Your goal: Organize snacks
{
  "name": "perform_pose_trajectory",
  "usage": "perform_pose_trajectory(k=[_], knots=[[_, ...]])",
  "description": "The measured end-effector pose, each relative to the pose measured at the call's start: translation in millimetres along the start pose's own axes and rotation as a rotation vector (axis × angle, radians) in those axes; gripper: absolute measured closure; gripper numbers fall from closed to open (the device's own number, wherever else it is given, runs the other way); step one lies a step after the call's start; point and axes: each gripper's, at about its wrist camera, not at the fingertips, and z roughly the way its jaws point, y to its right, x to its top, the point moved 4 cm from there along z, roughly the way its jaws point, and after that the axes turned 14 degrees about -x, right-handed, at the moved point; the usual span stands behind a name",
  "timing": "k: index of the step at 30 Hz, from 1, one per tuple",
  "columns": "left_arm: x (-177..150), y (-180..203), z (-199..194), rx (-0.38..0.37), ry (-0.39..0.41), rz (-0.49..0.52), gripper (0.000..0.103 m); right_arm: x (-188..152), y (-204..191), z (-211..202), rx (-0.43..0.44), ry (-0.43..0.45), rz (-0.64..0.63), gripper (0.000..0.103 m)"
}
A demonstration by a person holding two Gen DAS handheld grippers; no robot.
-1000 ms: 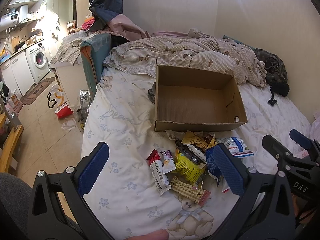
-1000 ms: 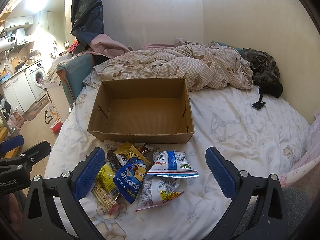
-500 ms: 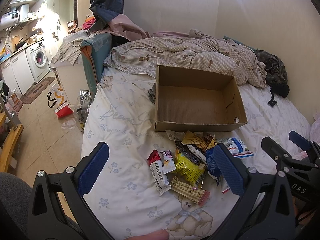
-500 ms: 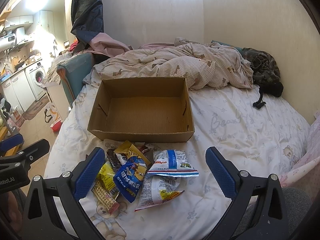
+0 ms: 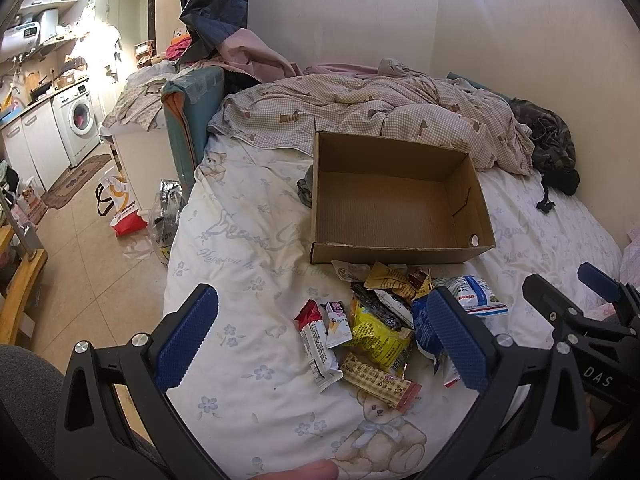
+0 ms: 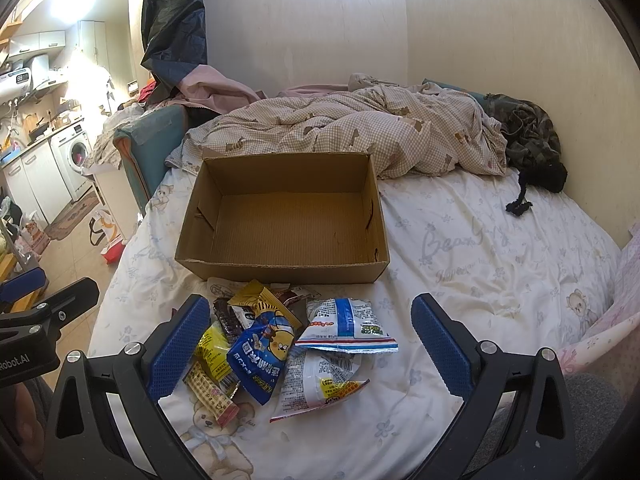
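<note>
An empty cardboard box [image 5: 396, 204] [image 6: 284, 220] stands open on the bed. A pile of snack packets lies just in front of it: a yellow packet [image 5: 378, 330], a white-and-red bar [image 5: 318, 346], a blue cartoon packet [image 6: 262, 354], a white-and-blue bag [image 6: 346, 326] and a wafer bar [image 6: 210, 394]. My left gripper [image 5: 320, 332] is open and empty, hovering over the left of the pile. My right gripper [image 6: 310, 344] is open and empty, hovering over the pile's right side. Each gripper also shows at the edge of the other's view.
A crumpled checked duvet [image 6: 360, 136] lies behind the box, dark clothes [image 6: 532, 140] at the back right by the wall. The bed's left edge drops to a tiled floor with bags [image 5: 124, 216]. A teal headboard [image 5: 192, 120] stands at the back left.
Both grippers stay open and almost still; the views have only drifted very slightly. Nothing in the pile has moved.
</note>
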Motion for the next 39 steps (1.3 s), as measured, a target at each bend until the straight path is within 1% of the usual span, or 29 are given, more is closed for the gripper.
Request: perform_pose_trajectory(k=[23,24,26,29,30,32,34,37,38,39], knots=[[3,-1,-2,0.001,0.001,0.0,0.0,-1,0,0,0.001,-0.002,-0.006,0.0],[3,0,-2,0.001,0.001,0.0,0.0,-7,-3,3,0.003,-0.002,-0.009,0.0],[6,-3,-3,0.007,-0.004,-0.004,0.0,-5,1,6,0.018,-0.016,0.002,0.0],[16,-17,-1,0.038,-0.027,-0.034,0.0,3,17,18,0.053,-0.064,0.075,0.0],[19,-24,1,0.048,-0.041,-0.051,0.0,6,25,27,0.065,-0.098,0.101,0.0],[25,-42,10,0.094,-0.085,-0.096,0.0,10,36,46,0.084,-0.175,0.145,0.0],[24,-62,22,0.129,-0.144,-0.165,0.0,10,50,71,0.109,-0.27,0.195,0.0],[11,-93,52,0.131,-0.273,-0.318,0.0,5,59,99,0.114,-0.379,0.229,0.0],[3,-102,66,0.128,-0.334,-0.373,0.0,3,62,108,0.12,-0.412,0.243,0.0],[-4,-105,75,0.121,-0.368,-0.403,0.002,0,64,117,0.127,-0.445,0.257,0.0]])
